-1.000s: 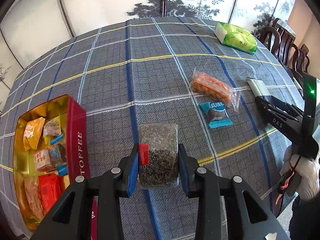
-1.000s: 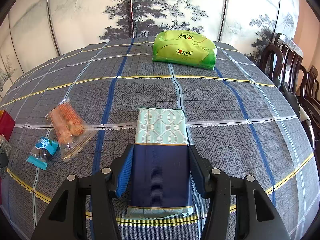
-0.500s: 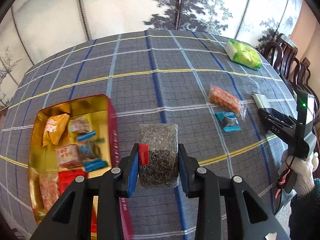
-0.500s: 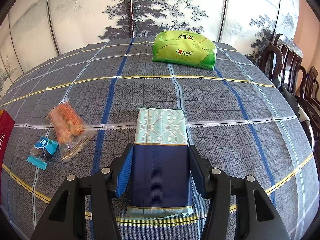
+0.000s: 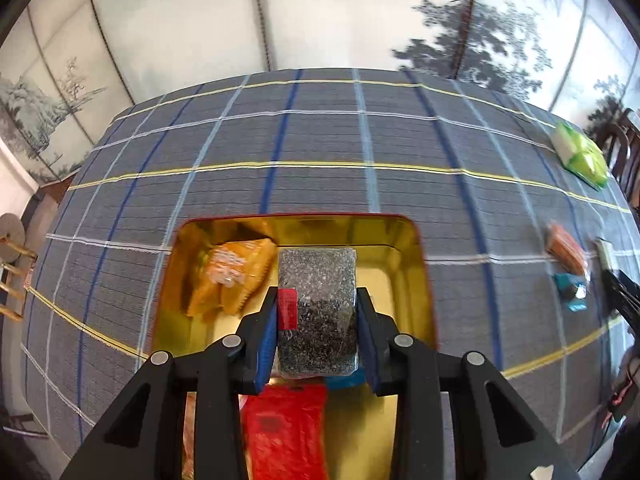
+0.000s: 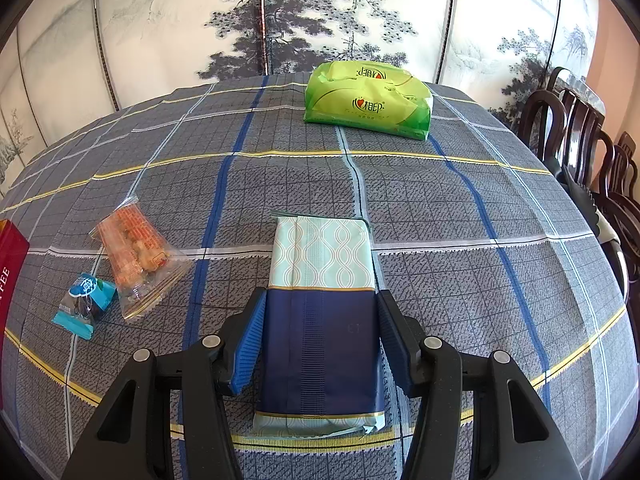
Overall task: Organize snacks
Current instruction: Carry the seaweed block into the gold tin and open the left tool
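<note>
Dark seed packet (image 5: 318, 312) clamped in left hand-held gripper (image 5: 318, 330) above gold tin (image 5: 416, 280).

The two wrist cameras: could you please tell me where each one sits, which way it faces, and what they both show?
Left wrist: on the left gripper, facing down over the tin; its fingers pinch a seed pack.
Right wrist: on the right gripper, low over the table, facing the screen; its fingers flank a blue pack.
Shared: orange snack, teal candy, green pack, tin.
</note>
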